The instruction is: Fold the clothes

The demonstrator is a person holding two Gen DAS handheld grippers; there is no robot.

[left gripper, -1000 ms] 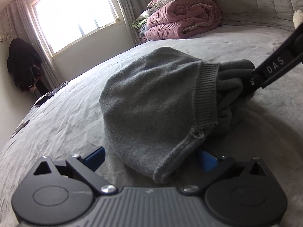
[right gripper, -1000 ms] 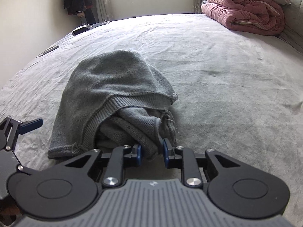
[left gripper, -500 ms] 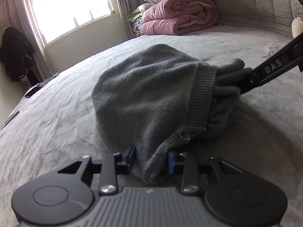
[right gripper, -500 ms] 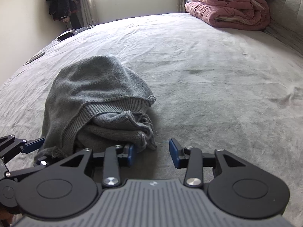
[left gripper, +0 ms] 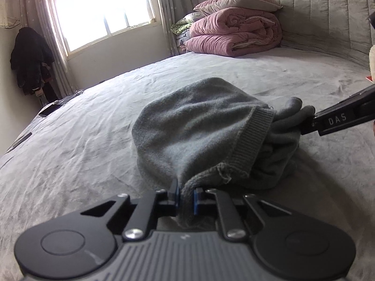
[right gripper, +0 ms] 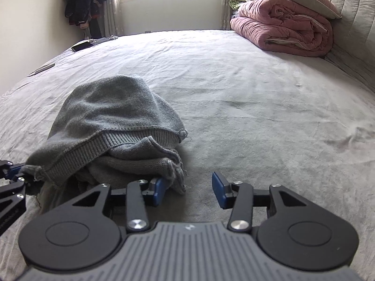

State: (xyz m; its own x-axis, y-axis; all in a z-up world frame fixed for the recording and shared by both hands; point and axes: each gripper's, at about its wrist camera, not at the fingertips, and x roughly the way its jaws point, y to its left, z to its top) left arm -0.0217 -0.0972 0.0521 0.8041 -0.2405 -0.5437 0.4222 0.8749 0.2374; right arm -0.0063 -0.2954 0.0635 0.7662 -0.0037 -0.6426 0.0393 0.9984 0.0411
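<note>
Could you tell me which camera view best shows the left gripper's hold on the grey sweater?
The left wrist view: the left gripper, whose jaws have just been closing, pinches the grey sweater at its ribbed hem corner. The right wrist view shows only part of that gripper at the frame's left edge, its grip partly hidden.
</note>
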